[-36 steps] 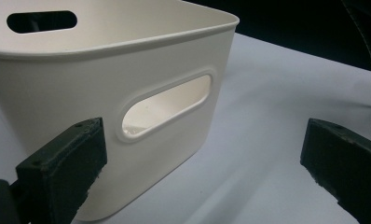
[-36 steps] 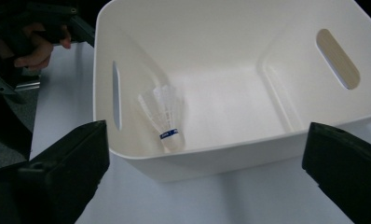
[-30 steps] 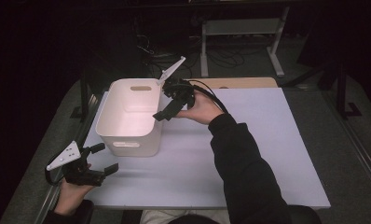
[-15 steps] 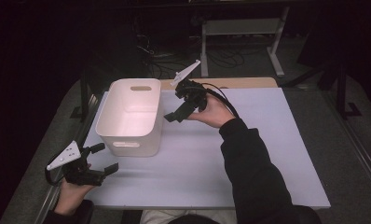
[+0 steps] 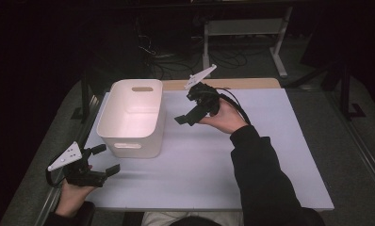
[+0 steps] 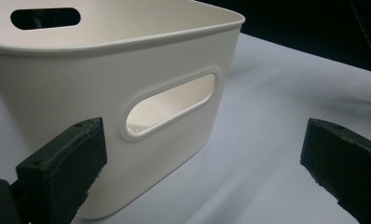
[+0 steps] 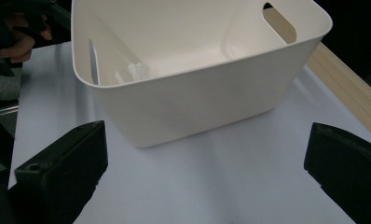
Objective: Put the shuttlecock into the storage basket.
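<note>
Though smooth and rounded, rigid white plastic bin point(image 5: 131, 117).

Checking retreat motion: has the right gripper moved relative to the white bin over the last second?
Yes. The right gripper has drawn away from the white bin, rightward over the table.

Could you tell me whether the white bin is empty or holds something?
Empty: the bin stands upright, and the right gripper view shows a bare floor inside.
</note>
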Demonstrator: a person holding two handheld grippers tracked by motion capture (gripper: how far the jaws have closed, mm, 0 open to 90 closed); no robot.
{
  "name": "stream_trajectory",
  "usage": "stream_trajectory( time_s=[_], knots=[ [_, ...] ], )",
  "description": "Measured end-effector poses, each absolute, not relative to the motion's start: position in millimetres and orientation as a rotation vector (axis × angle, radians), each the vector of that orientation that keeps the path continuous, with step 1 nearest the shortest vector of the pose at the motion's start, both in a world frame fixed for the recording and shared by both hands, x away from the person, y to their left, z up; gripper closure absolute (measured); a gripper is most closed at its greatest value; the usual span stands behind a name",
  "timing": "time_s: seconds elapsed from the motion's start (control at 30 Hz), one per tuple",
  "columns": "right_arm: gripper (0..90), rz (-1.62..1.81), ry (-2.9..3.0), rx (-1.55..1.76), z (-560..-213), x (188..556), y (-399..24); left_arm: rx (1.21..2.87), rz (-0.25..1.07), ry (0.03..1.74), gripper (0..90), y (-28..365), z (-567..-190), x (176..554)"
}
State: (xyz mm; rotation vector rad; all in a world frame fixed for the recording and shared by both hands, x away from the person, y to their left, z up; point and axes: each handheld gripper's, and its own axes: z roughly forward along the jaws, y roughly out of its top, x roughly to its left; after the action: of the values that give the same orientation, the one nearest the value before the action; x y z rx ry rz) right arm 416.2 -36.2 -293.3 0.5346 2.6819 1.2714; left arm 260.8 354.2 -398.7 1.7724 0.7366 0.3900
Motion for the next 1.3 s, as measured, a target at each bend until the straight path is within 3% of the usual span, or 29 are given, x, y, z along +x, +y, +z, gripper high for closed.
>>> stream_trajectory(
  time_s=[1.3],
  knots=[
    [0.0, 1.292, 2.614, 0.694, -316, 409, -105, 1.774, 0.388, 0.742, 0.1, 354, -399, 262]
  ],
)
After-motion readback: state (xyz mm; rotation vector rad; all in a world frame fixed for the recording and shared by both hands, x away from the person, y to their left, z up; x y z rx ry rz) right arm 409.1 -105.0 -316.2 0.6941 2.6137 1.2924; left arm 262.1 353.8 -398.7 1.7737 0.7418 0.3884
